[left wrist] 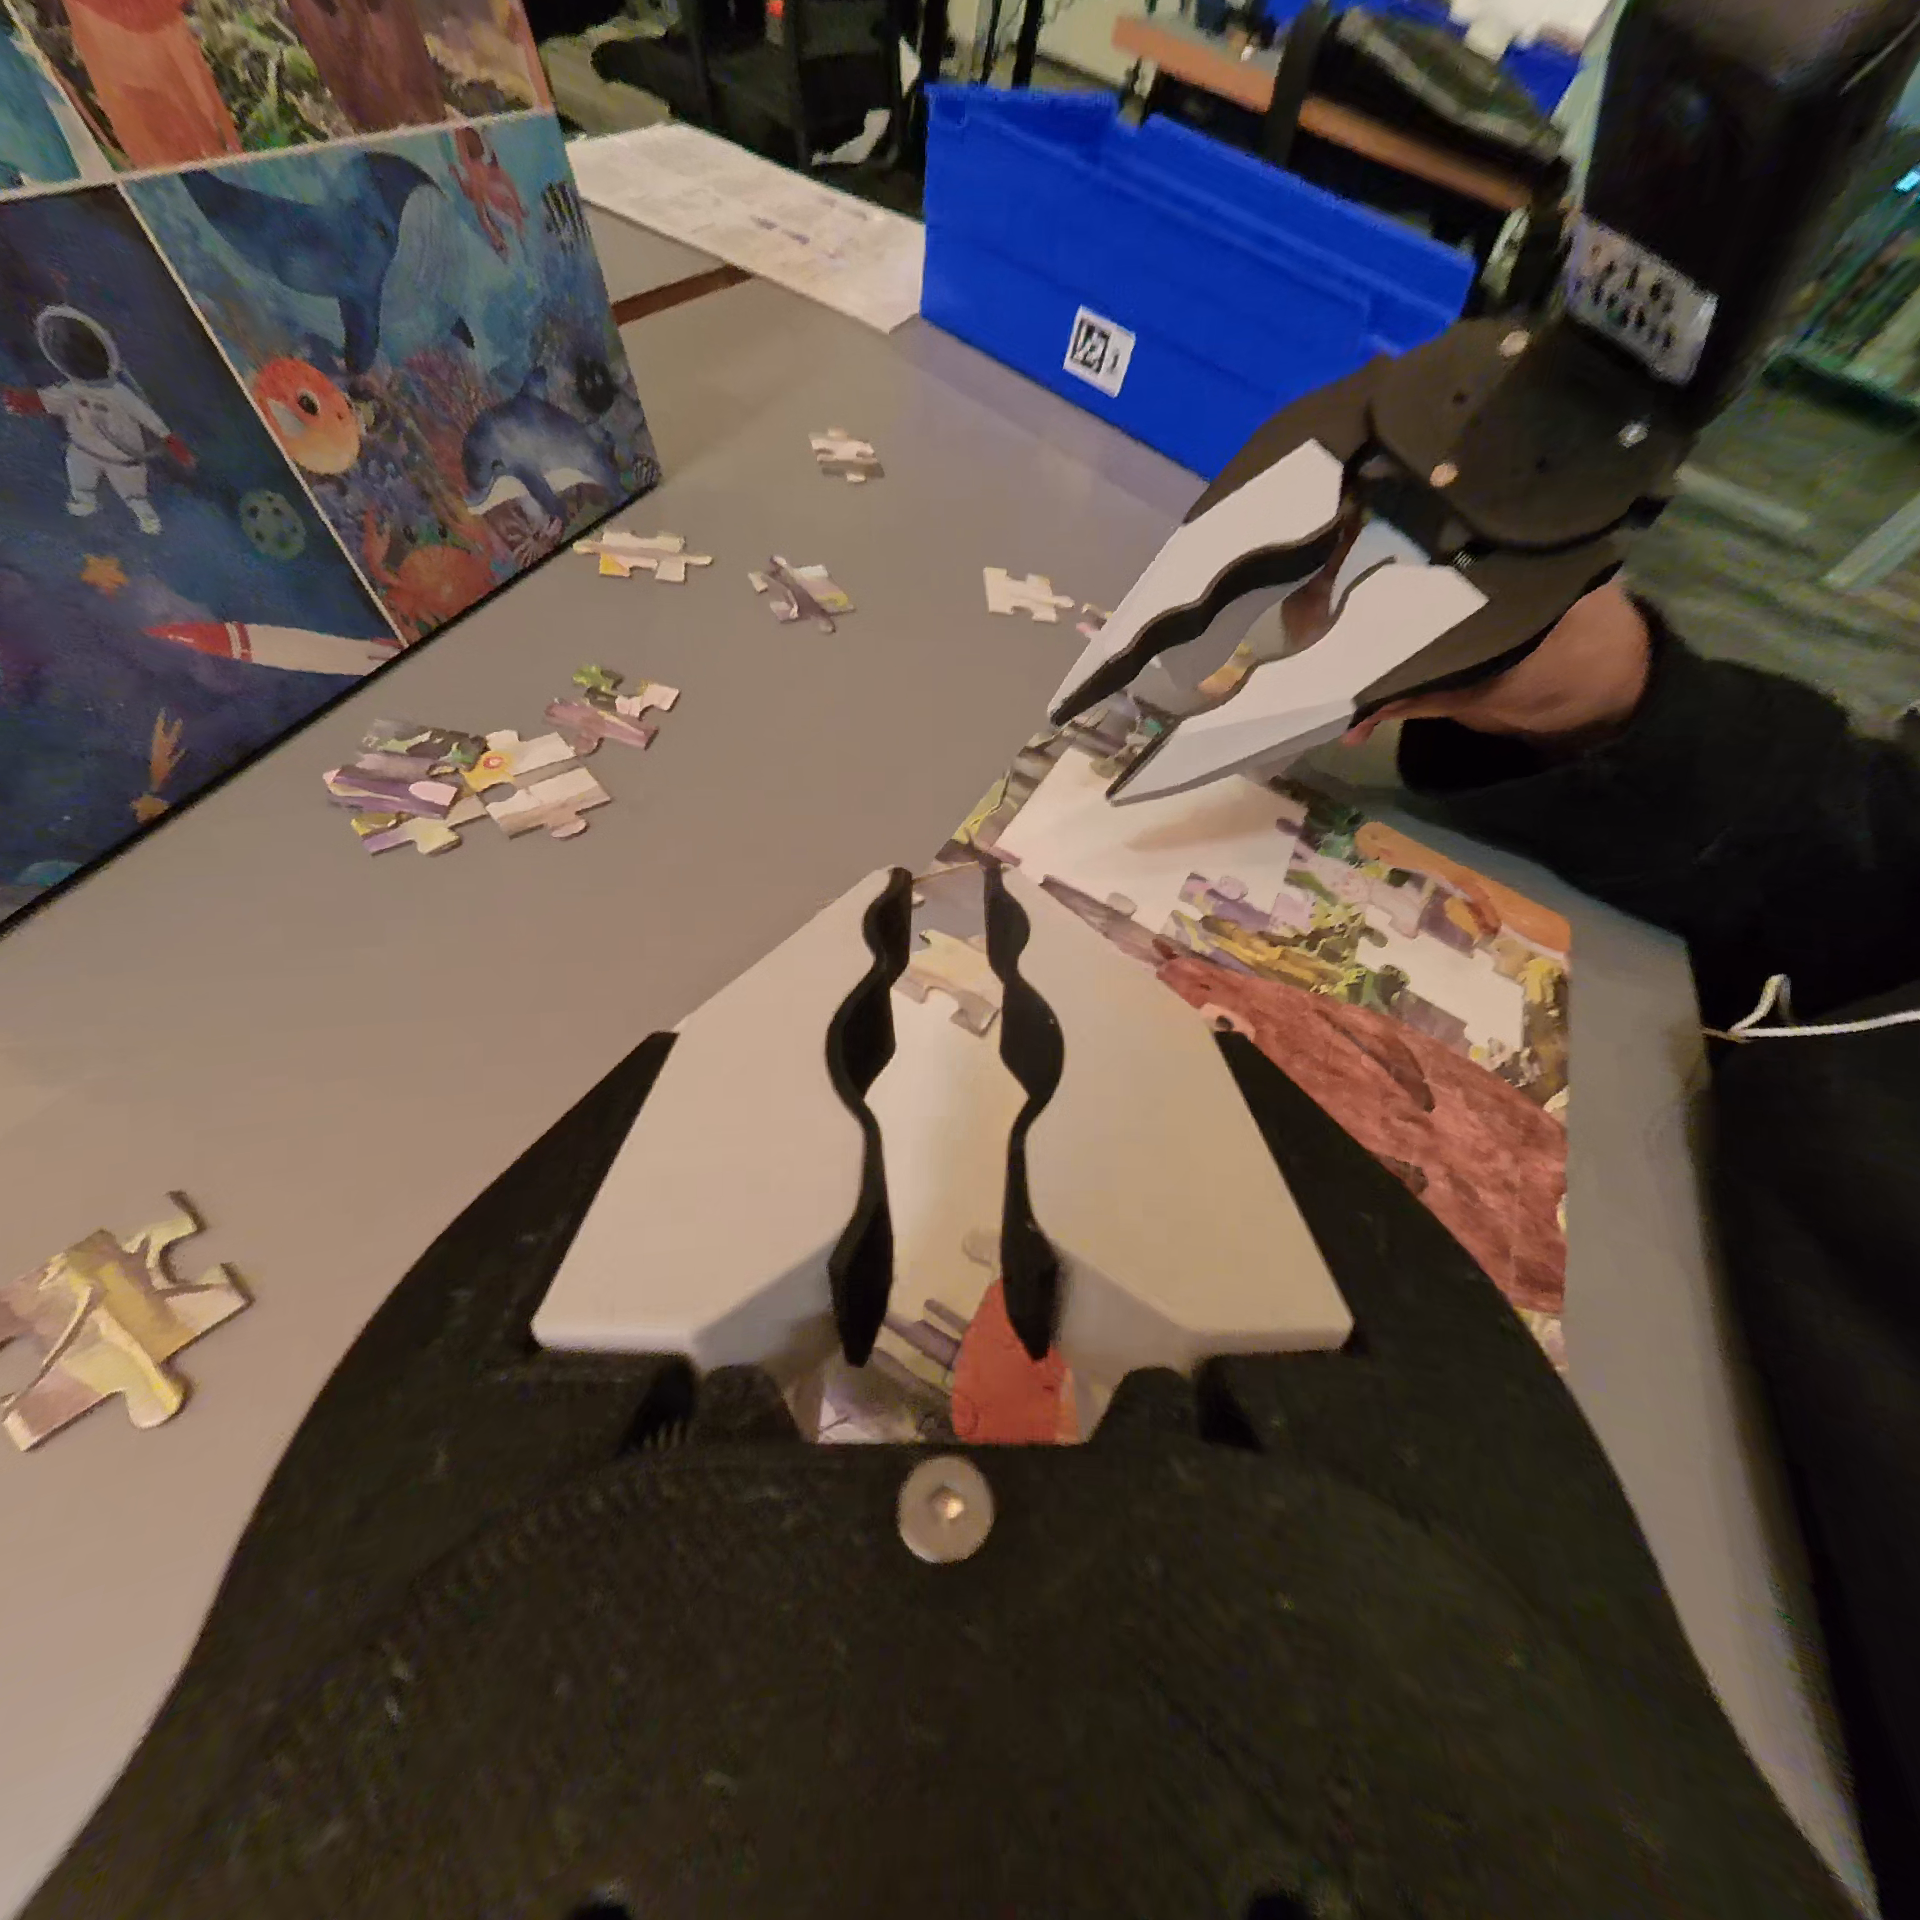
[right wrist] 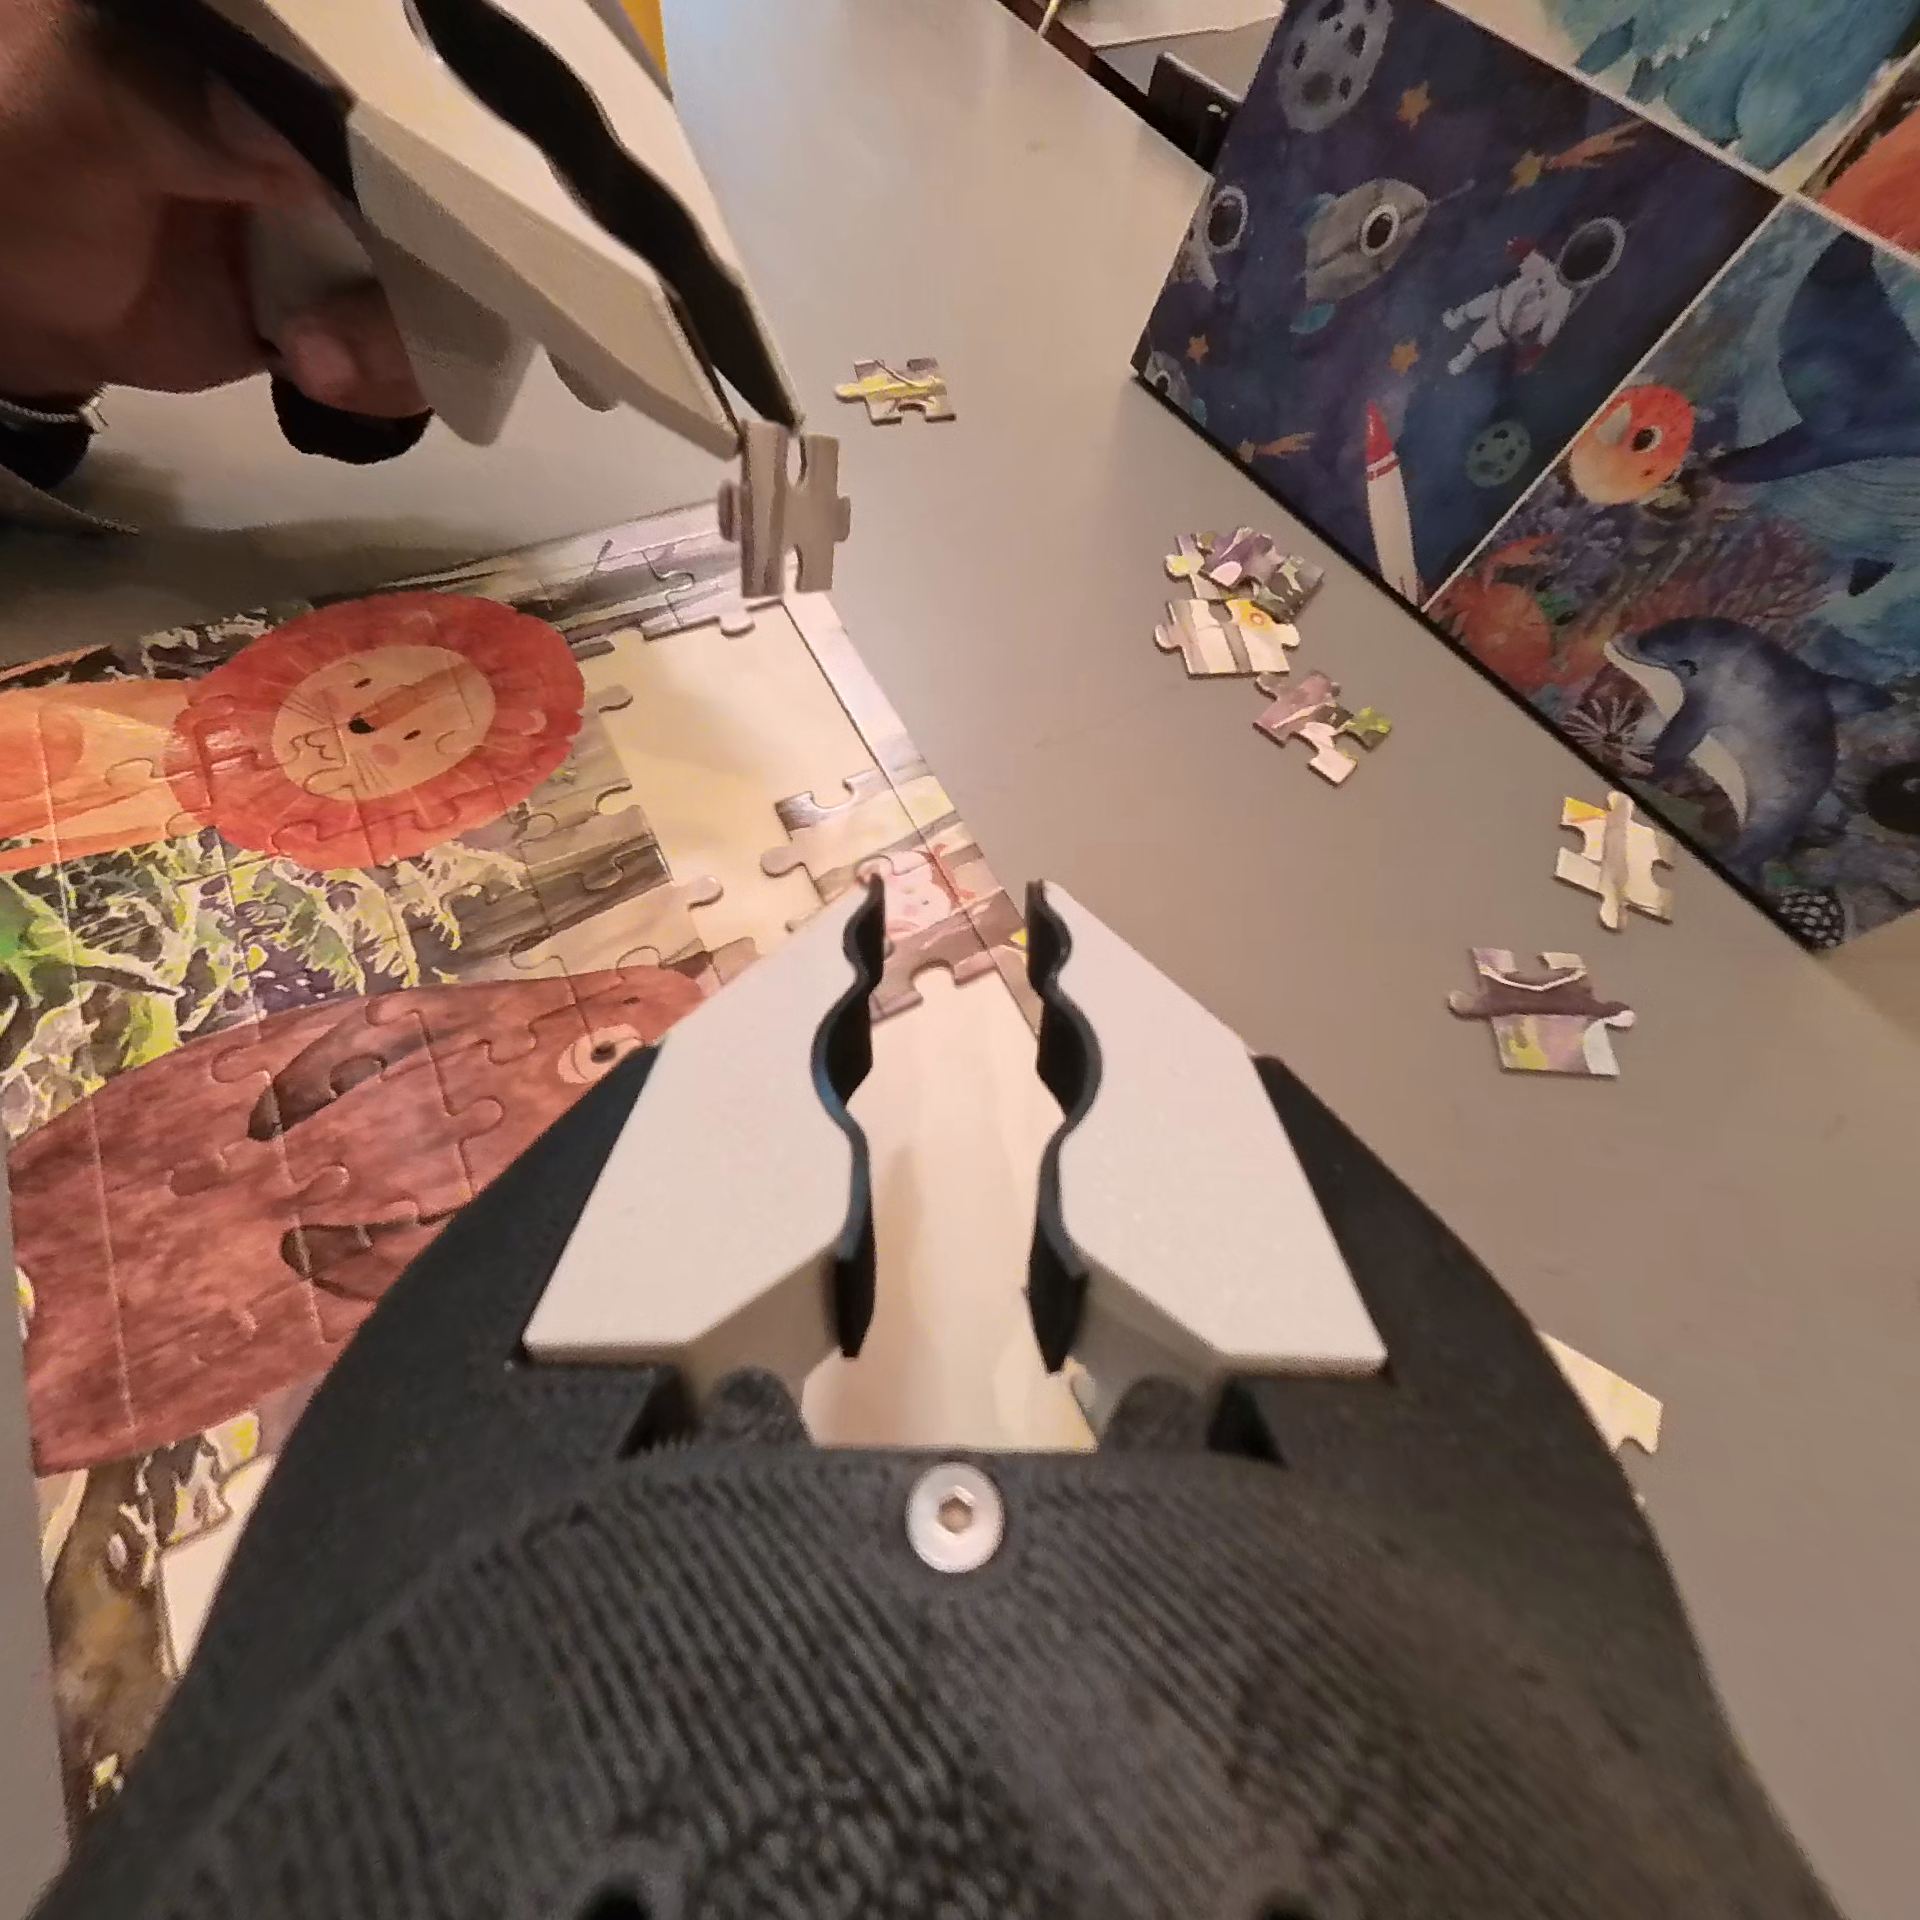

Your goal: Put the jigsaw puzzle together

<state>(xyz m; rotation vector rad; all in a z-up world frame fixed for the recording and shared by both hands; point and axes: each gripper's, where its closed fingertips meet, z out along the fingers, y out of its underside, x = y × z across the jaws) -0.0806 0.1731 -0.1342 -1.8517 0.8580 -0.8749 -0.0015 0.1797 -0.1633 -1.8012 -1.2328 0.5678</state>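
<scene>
The partly built jigsaw puzzle (right wrist: 364,727), with a lion and a brown animal, lies flat on the grey table; it also shows in the left wrist view (left wrist: 1403,1091). My left gripper (left wrist: 948,878) is shut on a pale puzzle piece (right wrist: 784,509) pinched at its tips, hanging just above the puzzle's far corner. In the right wrist view the left gripper (right wrist: 764,426) comes in from the top left. My right gripper (right wrist: 956,894) is open and empty above the puzzle's edge; it also shows in the left wrist view (left wrist: 1089,756).
Several loose pieces (left wrist: 468,769) lie scattered on the table (left wrist: 779,779), also seen in the right wrist view (right wrist: 1236,603). A colourful picture box (left wrist: 260,416) stands beside them. A blue bin (left wrist: 1143,260) sits at the table's far side. Tip to tip, the grippers are about 9 cm apart.
</scene>
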